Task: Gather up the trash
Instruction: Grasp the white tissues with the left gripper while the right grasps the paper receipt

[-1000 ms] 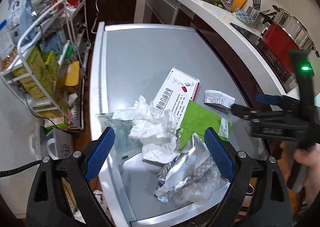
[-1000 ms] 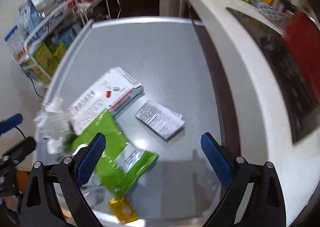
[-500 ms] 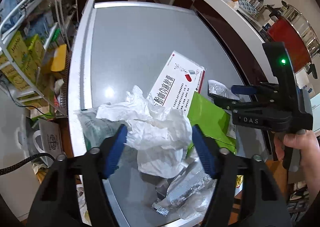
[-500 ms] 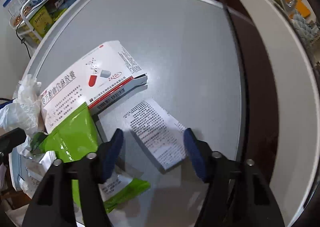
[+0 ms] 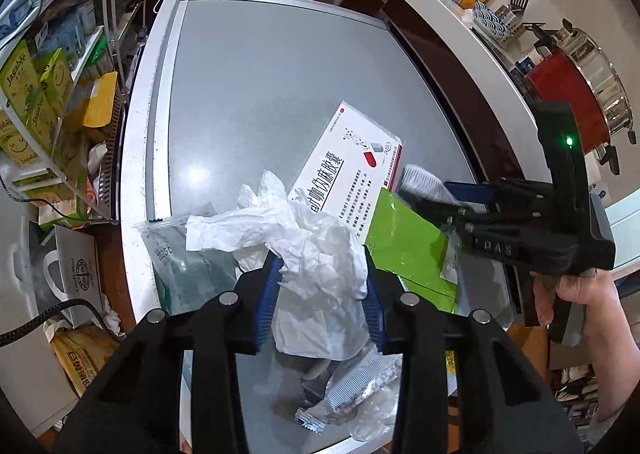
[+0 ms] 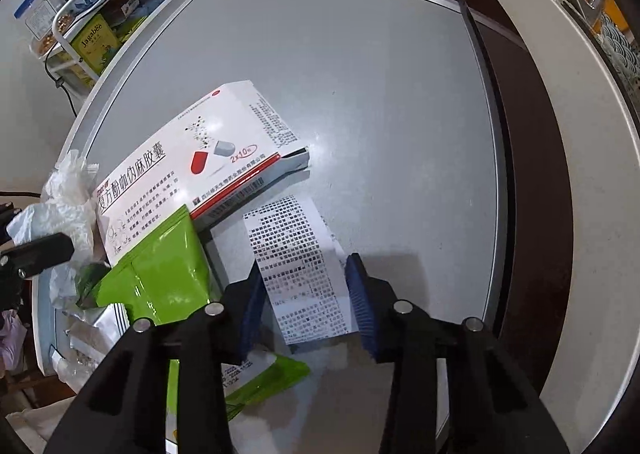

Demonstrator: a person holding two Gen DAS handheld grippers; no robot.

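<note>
Trash lies on a grey table point(image 5: 260, 86). My left gripper point(image 5: 320, 290) is shut on a crumpled white tissue point(image 5: 316, 258). Beside it lie a white medicine box point(image 5: 352, 170), a green pouch point(image 5: 404, 250), a clear plastic bag point(image 5: 184, 258) and a silver foil wrapper point(image 5: 352, 394). My right gripper point(image 6: 304, 302) has its blue pads on both sides of a printed paper leaflet point(image 6: 300, 270), closed down to its width. The medicine box point(image 6: 192, 162) and green pouch point(image 6: 164, 270) lie to its left.
A wire rack point(image 5: 48, 66) with green boxes stands left of the table. A white kitchen counter point(image 5: 452, 18) with pots and utensils runs along the right. A paper bag point(image 5: 76, 278) sits on the floor at the left.
Both grippers have moved forward and closed. The left jaws went from wide open to gripping the tissue. The right jaws narrowed around the leaflet.
</note>
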